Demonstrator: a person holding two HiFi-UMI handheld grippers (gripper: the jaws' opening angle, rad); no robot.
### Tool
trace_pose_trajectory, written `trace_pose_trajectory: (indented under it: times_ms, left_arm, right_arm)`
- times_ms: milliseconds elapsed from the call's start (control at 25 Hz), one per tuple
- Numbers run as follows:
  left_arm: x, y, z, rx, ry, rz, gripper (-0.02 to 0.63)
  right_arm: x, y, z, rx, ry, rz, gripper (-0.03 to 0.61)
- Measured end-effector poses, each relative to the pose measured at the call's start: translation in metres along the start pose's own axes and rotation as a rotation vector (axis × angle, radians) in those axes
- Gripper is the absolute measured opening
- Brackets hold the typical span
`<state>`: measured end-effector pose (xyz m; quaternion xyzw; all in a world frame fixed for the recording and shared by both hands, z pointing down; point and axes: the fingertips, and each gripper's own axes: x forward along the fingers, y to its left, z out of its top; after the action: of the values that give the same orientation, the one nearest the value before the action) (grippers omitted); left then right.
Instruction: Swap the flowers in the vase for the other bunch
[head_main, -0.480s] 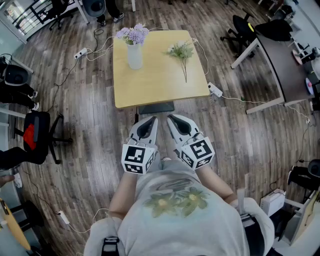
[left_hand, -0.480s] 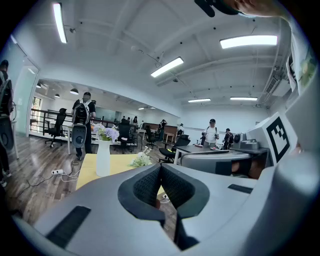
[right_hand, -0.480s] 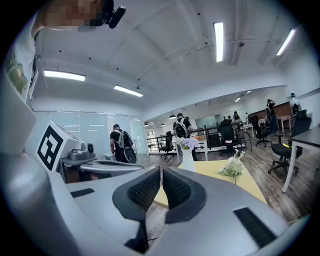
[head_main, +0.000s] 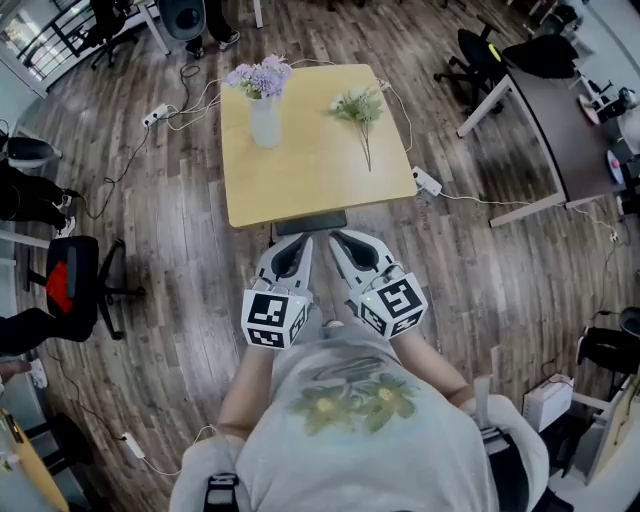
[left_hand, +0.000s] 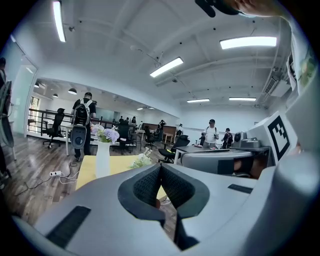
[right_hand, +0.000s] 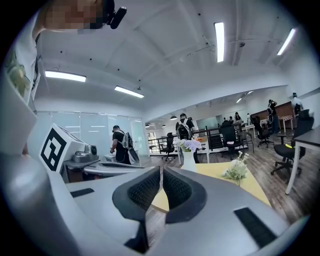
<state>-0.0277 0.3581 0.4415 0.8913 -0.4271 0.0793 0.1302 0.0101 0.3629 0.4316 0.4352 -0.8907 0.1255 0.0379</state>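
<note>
A white vase (head_main: 264, 120) with purple flowers (head_main: 258, 76) stands at the far left of a yellow square table (head_main: 300, 170). A bunch of white-green flowers (head_main: 360, 108) lies flat at the table's far right. My left gripper (head_main: 293, 242) and right gripper (head_main: 343, 240) hang side by side just short of the table's near edge, both shut and empty. The left gripper view shows the vase (left_hand: 102, 159) and the loose bunch (left_hand: 141, 160) beyond its closed jaws. In the right gripper view the vase (right_hand: 188, 159) and the loose bunch (right_hand: 236, 170) lie ahead.
Cables and power strips (head_main: 157, 114) lie on the wooden floor around the table. A red-backed office chair (head_main: 75, 283) stands at the left, a dark desk (head_main: 560, 120) with chairs at the right. People stand in the office background (left_hand: 82, 117).
The view has shifted a little: the table, vase and flowers sit slightly farther up and left in the head view. Both grippers stay shut, side by side.
</note>
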Motion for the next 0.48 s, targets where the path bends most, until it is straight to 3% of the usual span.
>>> trace_pose_trajectory:
  times_ms: [480]
  left_arm:
    - [0.044,0.097,0.030,0.015,-0.017,-0.015,0.018]
  right_arm:
    - [0.092,-0.021,0.025,-0.004,-0.030,-0.002,0.049]
